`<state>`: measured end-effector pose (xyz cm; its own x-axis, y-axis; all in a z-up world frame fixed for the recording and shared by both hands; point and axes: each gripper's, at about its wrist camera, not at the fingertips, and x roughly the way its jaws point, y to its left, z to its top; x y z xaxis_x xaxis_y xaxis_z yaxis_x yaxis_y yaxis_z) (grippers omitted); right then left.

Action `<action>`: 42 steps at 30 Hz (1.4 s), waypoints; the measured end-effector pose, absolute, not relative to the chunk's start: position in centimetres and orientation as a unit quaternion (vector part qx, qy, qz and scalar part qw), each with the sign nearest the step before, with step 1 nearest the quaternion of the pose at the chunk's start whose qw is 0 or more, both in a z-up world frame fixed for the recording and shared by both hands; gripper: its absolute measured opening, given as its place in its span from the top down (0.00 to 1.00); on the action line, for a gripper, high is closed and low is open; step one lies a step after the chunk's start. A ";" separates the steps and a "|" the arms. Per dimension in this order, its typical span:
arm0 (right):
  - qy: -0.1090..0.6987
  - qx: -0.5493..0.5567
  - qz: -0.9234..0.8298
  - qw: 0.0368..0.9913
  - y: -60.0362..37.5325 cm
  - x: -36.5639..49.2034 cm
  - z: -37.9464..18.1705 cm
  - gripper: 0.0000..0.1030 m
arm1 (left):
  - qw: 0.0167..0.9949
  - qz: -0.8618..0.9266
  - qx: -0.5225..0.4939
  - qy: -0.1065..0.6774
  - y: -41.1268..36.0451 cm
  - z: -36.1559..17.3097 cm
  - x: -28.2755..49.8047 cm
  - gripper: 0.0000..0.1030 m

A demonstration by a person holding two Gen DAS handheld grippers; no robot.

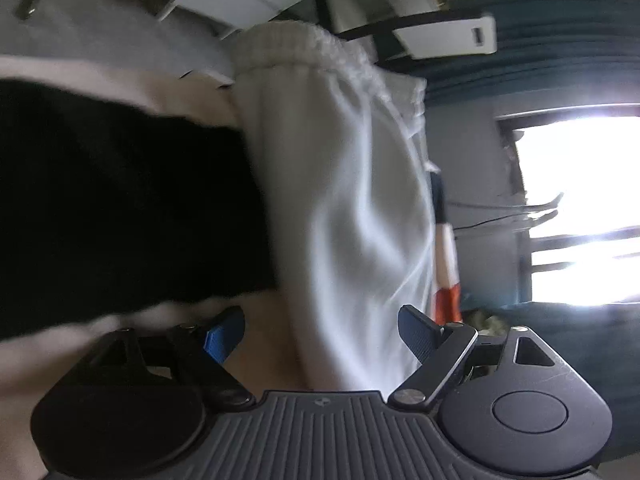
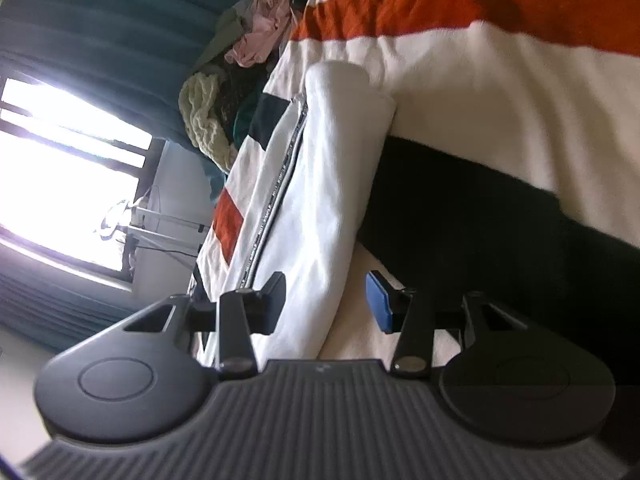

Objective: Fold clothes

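A white garment (image 1: 340, 184) with a gathered elastic band at its far end lies on a cream, black and orange striped bed cover (image 1: 120, 200). It runs toward me between the fingers of my left gripper (image 1: 322, 332), which stands open; neither pad presses on the cloth. In the right wrist view the same white garment (image 2: 320, 200) is a long folded strip with a silvery seam along one edge, on the striped cover (image 2: 500, 100). My right gripper (image 2: 326, 304) is open around its near end. One finger overlaps the cloth and the blue pad (image 2: 378, 304) stands apart from it.
A heap of other clothes (image 2: 216, 120), pale green knit and pink among them, sits at the far end of the bed. A bright window (image 2: 60, 168) and teal curtain (image 2: 100, 20) lie beyond. White furniture (image 1: 444, 36) stands past the garment's band.
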<state>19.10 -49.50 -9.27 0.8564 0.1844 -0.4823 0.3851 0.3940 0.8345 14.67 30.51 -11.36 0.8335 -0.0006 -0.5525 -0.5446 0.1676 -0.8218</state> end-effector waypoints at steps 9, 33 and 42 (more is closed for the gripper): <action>0.229 0.509 -0.086 0.825 -49.1 25.1 -11.9 0.55 | 0.767 0.224 -0.584 0.143 32.5 -12.3 16.7 0.58; 0.162 0.511 -0.148 0.831 -54.8 21.8 -8.7 0.89 | 0.814 0.228 -0.525 0.098 32.4 -7.4 16.5 0.92; 0.159 0.537 -0.179 0.809 -58.9 14.1 -8.7 0.89 | 0.827 0.201 -0.507 0.134 32.6 -5.2 11.6 0.95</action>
<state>14.14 -58.94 -8.72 0.8856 -0.1179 -0.4493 0.4598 0.3599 0.8118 11.61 32.62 -5.23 0.8835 0.1957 -0.4255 -0.4680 0.4045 -0.7857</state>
